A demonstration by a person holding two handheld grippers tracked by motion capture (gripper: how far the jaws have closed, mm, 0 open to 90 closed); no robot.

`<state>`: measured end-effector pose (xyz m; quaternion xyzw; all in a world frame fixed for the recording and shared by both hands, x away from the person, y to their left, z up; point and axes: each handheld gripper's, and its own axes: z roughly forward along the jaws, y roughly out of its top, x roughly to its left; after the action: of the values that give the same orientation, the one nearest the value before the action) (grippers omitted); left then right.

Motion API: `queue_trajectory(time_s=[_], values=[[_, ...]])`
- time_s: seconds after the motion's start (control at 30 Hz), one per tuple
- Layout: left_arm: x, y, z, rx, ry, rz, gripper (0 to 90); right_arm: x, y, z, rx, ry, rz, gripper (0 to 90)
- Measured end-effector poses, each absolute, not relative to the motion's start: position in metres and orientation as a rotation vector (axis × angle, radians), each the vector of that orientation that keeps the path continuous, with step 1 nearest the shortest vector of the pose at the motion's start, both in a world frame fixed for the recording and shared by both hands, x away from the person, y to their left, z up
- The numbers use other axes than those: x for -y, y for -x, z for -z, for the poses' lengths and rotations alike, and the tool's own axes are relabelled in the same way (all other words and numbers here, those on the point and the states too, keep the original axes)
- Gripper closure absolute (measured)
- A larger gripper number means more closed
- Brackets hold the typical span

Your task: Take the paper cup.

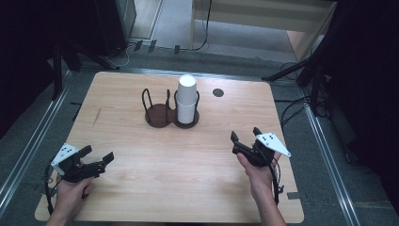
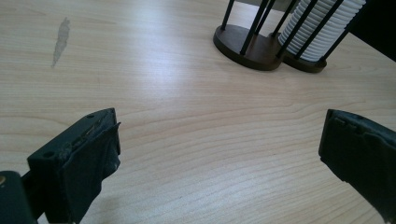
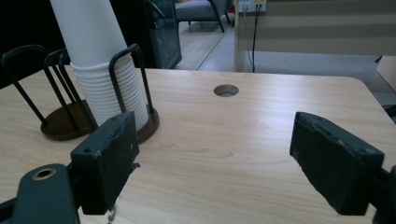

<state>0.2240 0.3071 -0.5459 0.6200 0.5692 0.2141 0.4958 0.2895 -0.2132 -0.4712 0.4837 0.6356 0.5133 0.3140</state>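
Note:
A tall stack of white paper cups (image 1: 187,99) stands in the right ring of a dark two-ring wire holder (image 1: 159,115) near the table's far middle; the left ring holds nothing. The stack (image 3: 100,70) rises at the left of the right gripper view, and the cups (image 2: 322,28) with the holder (image 2: 250,44) sit at the top right of the left gripper view. My left gripper (image 1: 99,156) rests open at the near left, nothing between its jaws. My right gripper (image 1: 244,134) is held open at the near right, pointing toward the holder, jaws bare.
The light wooden table (image 1: 141,174) has a round cable hole (image 1: 218,92) right of the holder and a grey smear (image 1: 97,116) at the left. Dark stands and cables ring the table on the floor.

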Motion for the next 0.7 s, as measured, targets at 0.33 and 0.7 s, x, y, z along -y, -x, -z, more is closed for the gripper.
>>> queue_trajectory(time_s=[0.33, 0.7], values=[[-0.307, -0.224, 0.548, -1.386, -1.484, -0.527, 0.0, 0.189, -0.303, 0.459, -1.691, -1.255, -1.388, 15.3], [-0.302, -0.224, 0.548, -1.380, -1.526, -0.564, 0.0, 0.165, -0.316, 0.448, -1.708, -1.231, -1.416, 15.5]])
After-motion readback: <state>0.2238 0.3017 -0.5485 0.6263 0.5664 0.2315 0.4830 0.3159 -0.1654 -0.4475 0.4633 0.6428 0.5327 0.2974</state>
